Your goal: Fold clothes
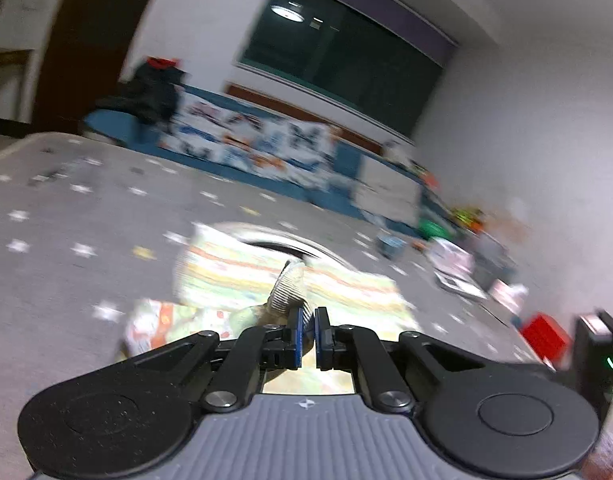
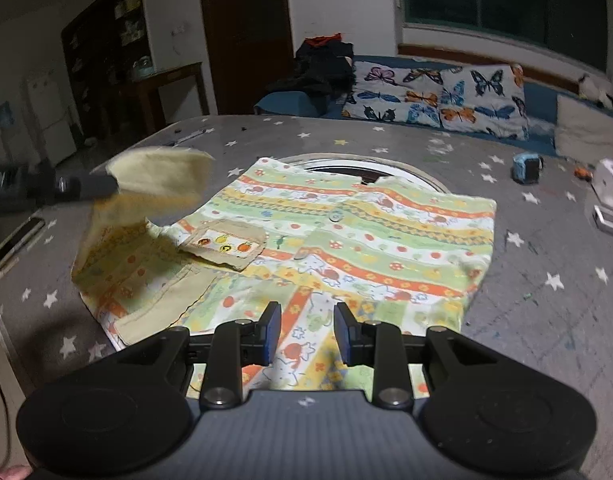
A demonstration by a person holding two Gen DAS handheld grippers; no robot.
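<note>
A small striped green, orange and yellow garment (image 2: pixel 346 248) with a beige pocket (image 2: pixel 222 246) lies spread on the grey star-patterned table (image 2: pixel 546 320). My left gripper (image 1: pixel 306 328) is shut on the garment's ribbed cuff (image 1: pixel 286 288) and holds that sleeve lifted. In the right wrist view it shows as a blurred dark tool (image 2: pixel 78 188) at the left, with the pale sleeve (image 2: pixel 158 176) raised above the table. My right gripper (image 2: pixel 306 334) is open and empty, low over the garment's near hem.
A round inset (image 2: pixel 366 168) in the table lies under the garment's far edge. A blue object (image 2: pixel 526 168) and boxes (image 2: pixel 610 200) sit at the right. A butterfly cushion (image 2: pixel 434 96) and dark clothes (image 2: pixel 322 68) lie on the sofa behind. A phone (image 2: pixel 14 244) lies at the left edge.
</note>
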